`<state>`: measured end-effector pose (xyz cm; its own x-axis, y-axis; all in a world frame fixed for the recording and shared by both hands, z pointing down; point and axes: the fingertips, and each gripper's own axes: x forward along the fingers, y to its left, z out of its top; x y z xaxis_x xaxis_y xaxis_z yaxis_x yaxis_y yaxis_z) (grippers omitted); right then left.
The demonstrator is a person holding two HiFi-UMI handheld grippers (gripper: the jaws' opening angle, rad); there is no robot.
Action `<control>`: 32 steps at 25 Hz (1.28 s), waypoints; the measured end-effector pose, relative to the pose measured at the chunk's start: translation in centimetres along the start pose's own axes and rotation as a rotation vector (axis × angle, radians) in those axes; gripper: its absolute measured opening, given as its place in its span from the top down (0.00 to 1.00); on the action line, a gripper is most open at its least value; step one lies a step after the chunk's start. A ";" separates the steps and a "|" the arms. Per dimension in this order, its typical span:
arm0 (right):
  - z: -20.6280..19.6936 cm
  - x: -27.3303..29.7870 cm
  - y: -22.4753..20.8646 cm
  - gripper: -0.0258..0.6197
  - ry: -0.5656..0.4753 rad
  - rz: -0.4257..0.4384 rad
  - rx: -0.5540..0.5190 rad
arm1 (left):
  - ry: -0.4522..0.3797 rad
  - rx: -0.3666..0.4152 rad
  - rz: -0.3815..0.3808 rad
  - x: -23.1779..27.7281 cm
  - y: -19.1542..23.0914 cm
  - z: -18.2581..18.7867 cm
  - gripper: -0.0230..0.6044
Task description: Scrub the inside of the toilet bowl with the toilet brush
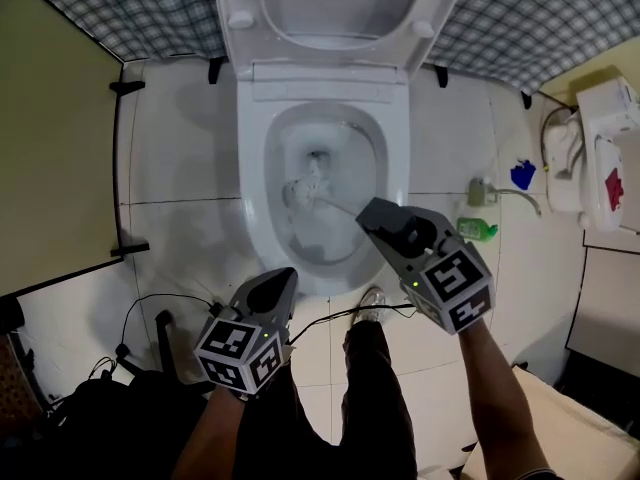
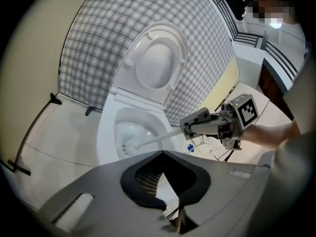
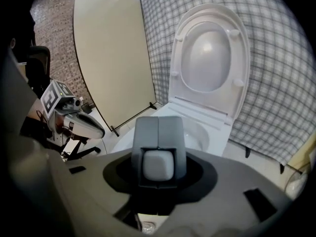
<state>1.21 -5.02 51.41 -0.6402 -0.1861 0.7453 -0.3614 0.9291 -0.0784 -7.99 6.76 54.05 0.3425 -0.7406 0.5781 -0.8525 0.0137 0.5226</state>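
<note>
Clenching right gripper (image 1: 372, 218) jaws on brush (image 1: 304, 190) handle end, bristle head lying well ahead of jaws, down in bowl (image 1: 258, 168). Holding left gripper (image 1: 278, 283) jaws closed on nothing, apart from bowl. Judging brush light, stiff-shafted, slick plastic; gripping handle end firmly.

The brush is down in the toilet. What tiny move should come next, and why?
Probably sweep the white long-handled toilet brush around the inner wall of the white ceramic toilet bowl: the right gripper is shut on its handle, and its bristle head sits deep in the bowl.
</note>
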 end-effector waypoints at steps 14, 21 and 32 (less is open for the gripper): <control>1.2 -16.3 -7.3 0.68 -0.364 -0.205 0.283 | 0.015 0.125 -0.060 2.2 -5.0 2.1 0.96; -2.7 -22.8 -9.8 0.68 -0.419 -0.361 0.350 | 0.046 0.156 -0.082 3.5 -7.8 1.0 0.96; -18.8 -19.6 -10.9 0.68 -0.156 -0.434 0.469 | 0.092 0.199 -0.133 6.8 -12.5 -2.5 0.96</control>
<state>30.48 -5.44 50.09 -0.4481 -0.5897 0.6719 -0.8433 0.5282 -0.0988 5.98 3.26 52.98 0.4838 -0.6624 0.5720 -0.8553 -0.2193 0.4694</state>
